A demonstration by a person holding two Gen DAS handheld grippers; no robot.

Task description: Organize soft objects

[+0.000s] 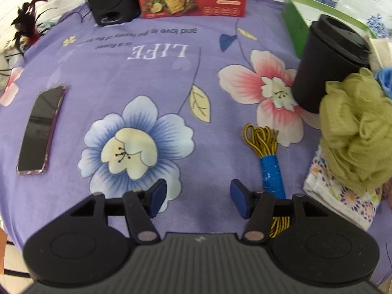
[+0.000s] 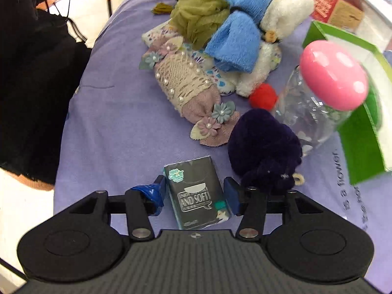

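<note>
Straddling one tissue pack (image 2: 198,192) on the cloth (image 2: 117,112), the right gripper (image 2: 194,194) stands wide, jaws not clamped; left gripper (image 1: 198,197) wide, empty. One loofah (image 2: 199,12), one blue towel (image 2: 238,36) piled nearby.

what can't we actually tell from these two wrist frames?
- Right wrist view: whether the right claw grips the tissue pack or only straddles it; pad contact is unclear.
- Right wrist view: the clear jar contents are blurred, under the pink lid.
- Left wrist view: the cord bundle near end is hidden behind the left claw.
- Left wrist view: the pile behind the green loofah is cut off by the frame edge.
</note>
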